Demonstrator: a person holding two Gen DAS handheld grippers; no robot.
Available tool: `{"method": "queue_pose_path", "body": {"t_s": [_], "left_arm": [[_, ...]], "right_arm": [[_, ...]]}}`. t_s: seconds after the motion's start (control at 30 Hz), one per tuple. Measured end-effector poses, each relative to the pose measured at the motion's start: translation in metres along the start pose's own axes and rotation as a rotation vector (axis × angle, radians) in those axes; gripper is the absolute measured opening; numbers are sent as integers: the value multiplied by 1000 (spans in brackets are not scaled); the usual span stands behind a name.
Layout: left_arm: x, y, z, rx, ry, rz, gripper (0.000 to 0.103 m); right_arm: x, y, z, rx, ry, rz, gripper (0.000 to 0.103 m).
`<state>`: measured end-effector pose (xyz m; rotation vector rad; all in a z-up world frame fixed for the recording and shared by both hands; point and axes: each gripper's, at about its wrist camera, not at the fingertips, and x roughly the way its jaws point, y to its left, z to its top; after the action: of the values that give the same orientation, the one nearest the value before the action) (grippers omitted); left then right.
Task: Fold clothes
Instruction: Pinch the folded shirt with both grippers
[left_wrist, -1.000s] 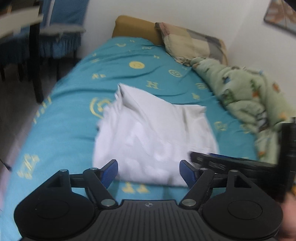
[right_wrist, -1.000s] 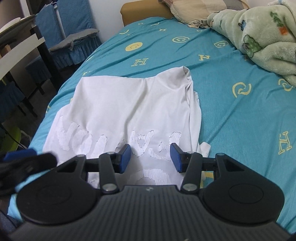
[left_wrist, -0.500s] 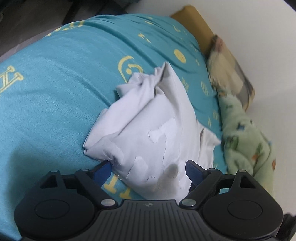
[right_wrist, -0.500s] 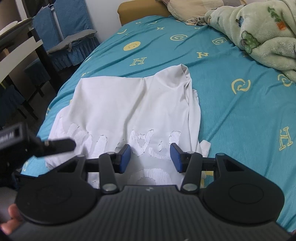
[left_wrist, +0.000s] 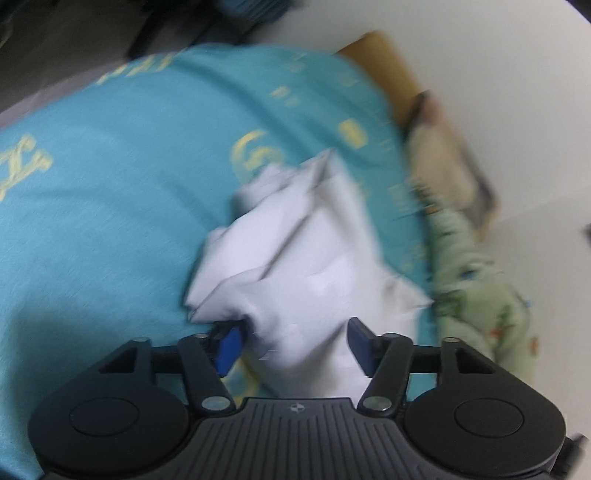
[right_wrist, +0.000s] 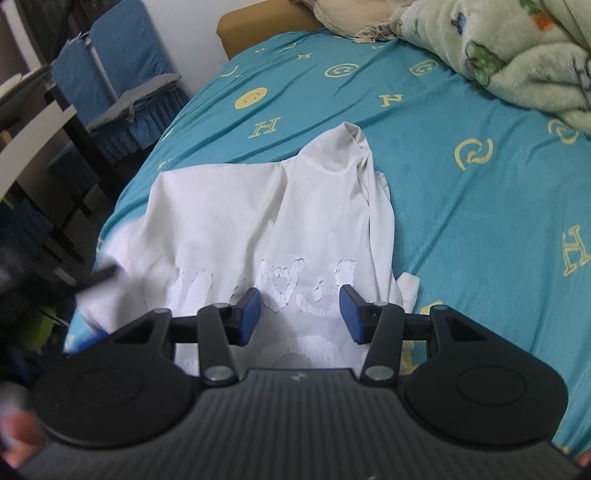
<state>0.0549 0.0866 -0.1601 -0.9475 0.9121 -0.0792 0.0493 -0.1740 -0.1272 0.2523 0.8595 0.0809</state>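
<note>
White shirt (right_wrist: 258, 229) lies partly folded on the teal bedsheet (right_wrist: 461, 229), near the bed's left edge, raised white lettering visible on its near part. Right gripper (right_wrist: 300, 314) hovers over the shirt's near end, blue pads (right_wrist: 249, 314) spread wide with lettered fabric showing between them, nothing clamped. In the right wrist view the left gripper shows as a dark blur at the shirt's left edge (right_wrist: 44, 280), detail unreadable.

Left wrist view is motion-blurred: left gripper (left_wrist: 295, 345) sits at the shirt (left_wrist: 295, 258), fingers apart, bunched white cloth filling the gap between the blue pads (left_wrist: 229, 345); cloth looks to touch the left pad, can't tell if it's pinched or just lying between. Shirt looks crumpled and bunched toward this gripper.

Green fleece blanket (right_wrist: 517, 55) heaped on the far right side of the bed, pillow (right_wrist: 347, 14) at the head by a tan headboard (right_wrist: 258, 26). Blue-covered chairs (right_wrist: 122, 74) stand off the bed's left side
</note>
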Motion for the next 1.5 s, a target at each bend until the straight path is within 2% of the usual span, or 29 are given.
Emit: {"method": "queue_pose_path", "body": {"t_s": [0.07,0.13,0.2,0.33,0.4,0.47,0.5,0.73,0.83,0.93,1.0,1.03,1.07,1.2,1.3,1.5], "left_arm": [[3,7,2,-48,14,1,58],[5,8,5,-53,11,0,53],[6,4,3,-32,3,13,42],[6,2,3,-28,-8,-3,28],[4,2,5,-36,-8,-26,23],[2,0,5,-39,-6,-44,22],[1,0,6,-39,-6,-52,22],[-2,-1,7,-45,-11,-76,21],[-3,1,7,-56,-13,-84,21],[-3,3,8,-66,-15,-92,21],[-4,4,8,-73,-16,-98,21],[-4,5,8,-76,-17,-100,21],[-5,6,8,-80,-18,-103,21],[-7,9,7,-96,-18,-114,21],[-7,10,8,-101,-17,-119,21],[-6,11,8,-115,-10,-124,21]], "right_arm": [[0,0,0,8,0,1,49],[-1,1,-1,15,0,1,49],[-1,1,-1,20,0,1,49],[-7,-5,-7,153,48,121,51],[-10,-8,-10,224,74,185,60],[-13,-11,-13,295,101,250,88],[-15,-13,-15,330,114,282,92],[-25,-24,-26,579,205,508,91],[-9,-23,-36,676,271,588,91],[7,-30,-42,767,281,576,90],[14,-41,-44,851,260,515,89],[14,-48,-46,894,245,487,78],[13,-55,-48,936,230,460,72],[3,-79,-55,1056,140,337,72],[2,-86,-58,1106,101,310,68],[6,-79,-50,1048,82,286,32]]}}
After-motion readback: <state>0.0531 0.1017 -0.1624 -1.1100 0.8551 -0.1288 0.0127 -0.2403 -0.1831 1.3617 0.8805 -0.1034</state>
